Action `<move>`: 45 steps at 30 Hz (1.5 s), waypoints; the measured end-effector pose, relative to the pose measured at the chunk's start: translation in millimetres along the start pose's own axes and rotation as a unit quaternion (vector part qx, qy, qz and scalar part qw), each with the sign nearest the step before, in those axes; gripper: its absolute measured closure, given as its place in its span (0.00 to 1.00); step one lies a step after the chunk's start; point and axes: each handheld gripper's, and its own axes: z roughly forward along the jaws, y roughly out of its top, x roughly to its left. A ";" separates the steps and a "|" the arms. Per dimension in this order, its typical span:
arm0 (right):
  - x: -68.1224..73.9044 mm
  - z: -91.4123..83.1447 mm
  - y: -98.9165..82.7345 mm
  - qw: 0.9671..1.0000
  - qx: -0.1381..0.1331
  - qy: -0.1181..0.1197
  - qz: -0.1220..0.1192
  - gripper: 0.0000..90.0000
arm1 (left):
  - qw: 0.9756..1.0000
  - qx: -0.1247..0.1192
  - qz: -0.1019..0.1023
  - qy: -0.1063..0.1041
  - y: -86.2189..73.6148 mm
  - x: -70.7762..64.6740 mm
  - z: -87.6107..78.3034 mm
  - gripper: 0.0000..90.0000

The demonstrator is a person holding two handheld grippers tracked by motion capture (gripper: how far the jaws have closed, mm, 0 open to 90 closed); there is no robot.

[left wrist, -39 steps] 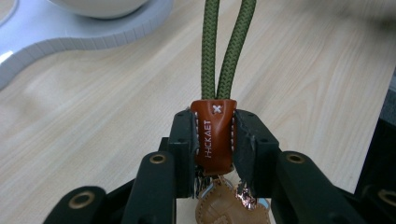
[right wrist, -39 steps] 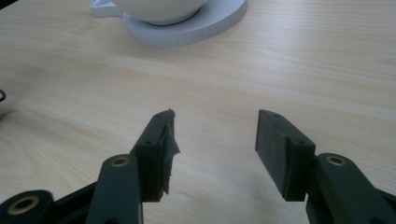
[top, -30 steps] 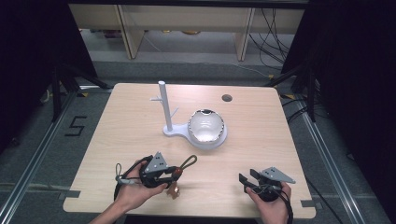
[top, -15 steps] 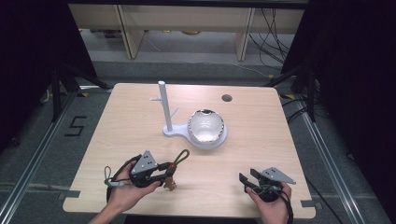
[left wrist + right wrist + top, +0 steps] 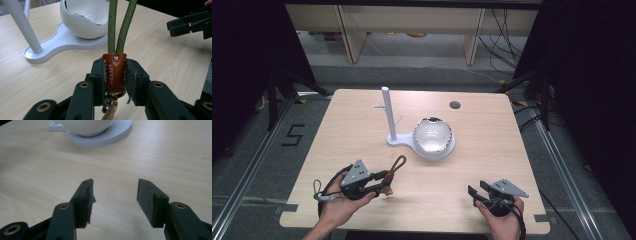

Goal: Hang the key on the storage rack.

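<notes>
A keychain with a brown leather tab (image 5: pixel 114 71) and a green cord loop (image 5: pixel 121 26) sits between the jaws of my left gripper (image 5: pixel 115 72), which is shut on the tab. In the high view this gripper (image 5: pixel 382 181) is at the table's front left, and the green loop (image 5: pixel 398 162) points toward the white stand. The white stand (image 5: pixel 388 116) has an upright post with short pegs and a white bowl (image 5: pixel 432 135) on its base. My right gripper (image 5: pixel 476 193) rests at the front right, open, with nothing between its jaws (image 5: pixel 115 197).
A small dark hole (image 5: pixel 455 105) marks the back right of the wooden table (image 5: pixel 492 145). Metal rails run along the floor on both sides. Shelving and cables stand beyond the far edge. The stand base (image 5: pixel 105 138) lies ahead of the right gripper.
My left gripper has shifted left and slightly forward with the keychain held in it. The right gripper has stayed in place.
</notes>
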 end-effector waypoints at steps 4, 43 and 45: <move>-1.7 -0.1 0.2 1.000 -0.002 -0.004 -0.012 0.53 | 1.000 -0.009 -0.005 0.003 0.5 2.2 -3.6 0.76; -0.5 0.7 -0.1 1.000 -0.011 -0.003 -0.005 0.54 | 0.997 -0.057 -0.020 0.037 17.4 22.9 -30.1 0.76; -0.2 0.7 0.0 1.000 -0.009 -0.004 -0.005 0.54 | 0.997 -0.057 -0.021 0.041 18.4 23.7 -31.7 0.76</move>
